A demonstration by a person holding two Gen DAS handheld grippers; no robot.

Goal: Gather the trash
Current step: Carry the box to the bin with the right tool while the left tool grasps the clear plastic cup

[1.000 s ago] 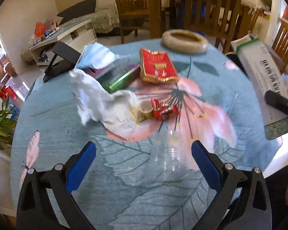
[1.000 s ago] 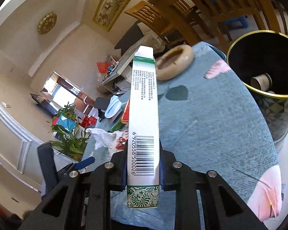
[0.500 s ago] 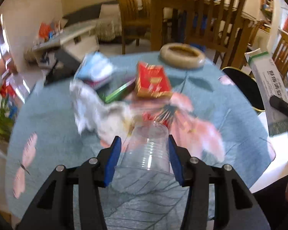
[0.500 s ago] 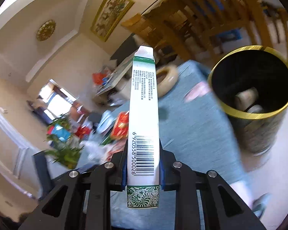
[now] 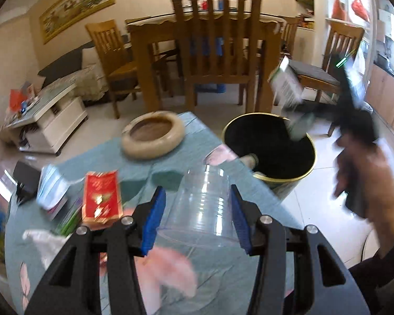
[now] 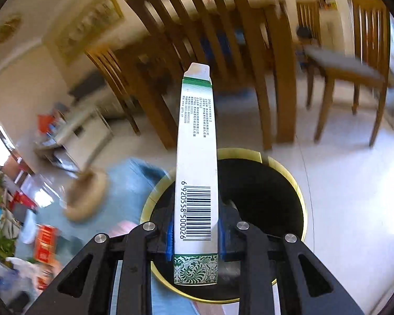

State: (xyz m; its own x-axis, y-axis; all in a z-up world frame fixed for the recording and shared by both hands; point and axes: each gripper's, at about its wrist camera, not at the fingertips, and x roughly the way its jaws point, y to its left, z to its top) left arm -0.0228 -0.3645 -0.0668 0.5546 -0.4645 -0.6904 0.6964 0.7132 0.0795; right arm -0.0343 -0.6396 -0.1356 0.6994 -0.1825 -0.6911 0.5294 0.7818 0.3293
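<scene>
Here right tongs clamp carton, pointing lengthwise forward over bin.

Cup sitting between the left gripper pads, above the table. Bowl lying at the table's far edge, packet lying to its near left. Bin standing right of the table; carton, clamped in the right gripper, hanging over it.

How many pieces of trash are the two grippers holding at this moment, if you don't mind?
2: a clear plastic cup in the left gripper, and a white-green carton in the right gripper above the bin.
</scene>
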